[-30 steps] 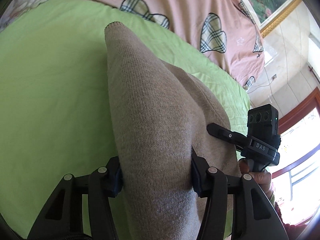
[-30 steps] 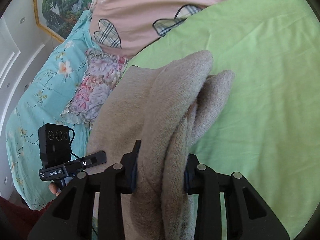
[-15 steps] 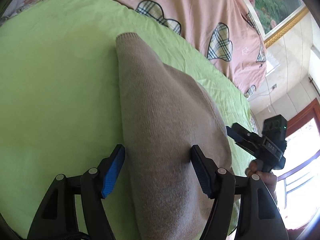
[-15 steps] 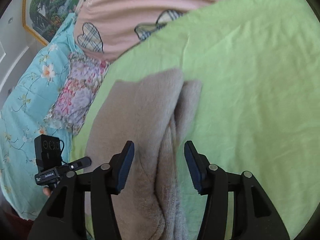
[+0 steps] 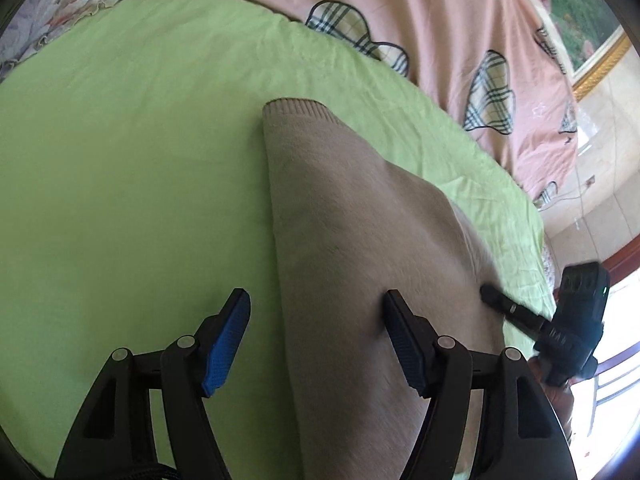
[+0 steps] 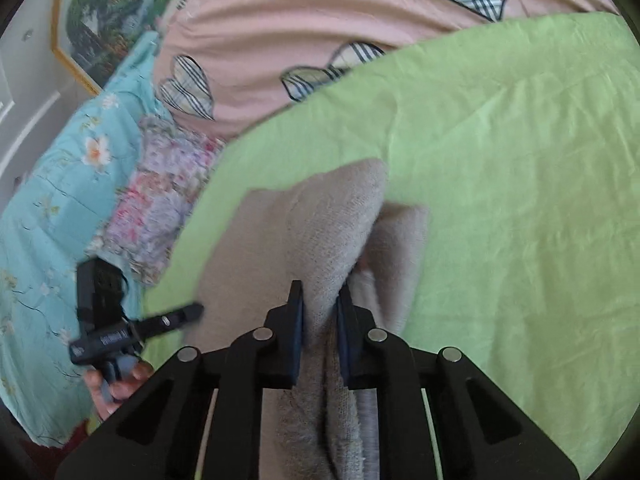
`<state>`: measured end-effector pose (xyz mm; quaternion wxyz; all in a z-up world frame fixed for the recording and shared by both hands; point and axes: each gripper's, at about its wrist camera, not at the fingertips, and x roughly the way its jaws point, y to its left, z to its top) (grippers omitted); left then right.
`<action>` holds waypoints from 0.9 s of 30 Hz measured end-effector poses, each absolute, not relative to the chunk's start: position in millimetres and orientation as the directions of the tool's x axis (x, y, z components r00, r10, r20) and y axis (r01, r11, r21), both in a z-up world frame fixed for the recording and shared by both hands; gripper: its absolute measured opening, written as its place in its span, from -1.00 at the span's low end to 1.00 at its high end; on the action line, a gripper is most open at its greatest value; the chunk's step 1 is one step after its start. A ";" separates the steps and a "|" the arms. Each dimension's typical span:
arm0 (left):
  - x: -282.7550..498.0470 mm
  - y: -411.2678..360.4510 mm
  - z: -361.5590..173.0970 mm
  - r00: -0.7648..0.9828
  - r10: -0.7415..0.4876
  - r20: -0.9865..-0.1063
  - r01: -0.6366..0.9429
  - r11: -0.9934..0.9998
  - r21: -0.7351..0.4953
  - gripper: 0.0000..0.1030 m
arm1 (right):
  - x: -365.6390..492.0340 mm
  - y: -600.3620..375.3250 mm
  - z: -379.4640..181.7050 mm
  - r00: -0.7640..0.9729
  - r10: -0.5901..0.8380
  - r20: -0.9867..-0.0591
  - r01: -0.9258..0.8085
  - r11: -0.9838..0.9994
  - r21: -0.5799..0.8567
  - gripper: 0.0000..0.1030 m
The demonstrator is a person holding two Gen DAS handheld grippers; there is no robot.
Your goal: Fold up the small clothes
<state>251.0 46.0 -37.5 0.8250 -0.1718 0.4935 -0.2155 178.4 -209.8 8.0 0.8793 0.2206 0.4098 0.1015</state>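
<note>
- Bright green sheet [image 5: 132,168] covers a bed and fills most of both wrist views.
- At the far side of the bed lies a pink cover [image 5: 420,16] printed with plaid heart shapes.
- Beside it are a floral pillow [image 6: 160,208] and a turquoise flowered quilt [image 6: 52,216]; a framed landscape painting [image 6: 100,20] hangs on the wall behind.
- A beige knitted sweater [image 5: 360,248] lies on the green sheet, one ribbed cuff or hem end pointing toward the pink cover.
- Left gripper [image 5: 316,344]: its fingers are spread wide apart. The right finger presses on the sweater's surface; the left finger, with a blue pad, hangs over bare sheet just beside the sweater's edge. Nothing is held between them.
- Right gripper [image 6: 318,332]: its fingers are clenched on a raised fold of the beige sweater [image 6: 332,232], which bunches up between the pads and runs forward from them. A second layer of knit lies just to the right of that fold.
- Each wrist view also shows the other gripper at the sweater's far edge, with the person's hand [image 6: 116,388] around its handle.
- Window light comes in at the right edge of the left wrist view.
</note>
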 end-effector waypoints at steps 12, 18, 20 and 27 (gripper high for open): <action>281.9 20.6 -20.3 0.522 -0.323 -0.790 0.185 0.946 -0.265 0.08 | 166.1 -212.6 14.0 0.648 0.327 -0.688 0.011 0.899 0.438 -0.60; 200.1 33.0 4.1 0.565 -0.351 -0.747 0.246 0.935 -0.254 0.05 | 108.3 -215.4 28.4 0.685 0.362 -0.633 -0.026 0.880 0.475 -0.60; 165.2 38.7 6.5 0.568 -0.373 -0.734 0.275 0.926 -0.258 0.06 | 92.0 -211.3 24.5 0.676 0.371 -0.637 -0.031 0.878 0.478 -0.55; 57.5 56.6 -1.9 0.560 -0.429 -0.709 0.386 0.892 -0.235 0.12 | 37.3 -194.6 2.6 0.651 0.369 -0.663 -0.016 0.880 0.474 -0.16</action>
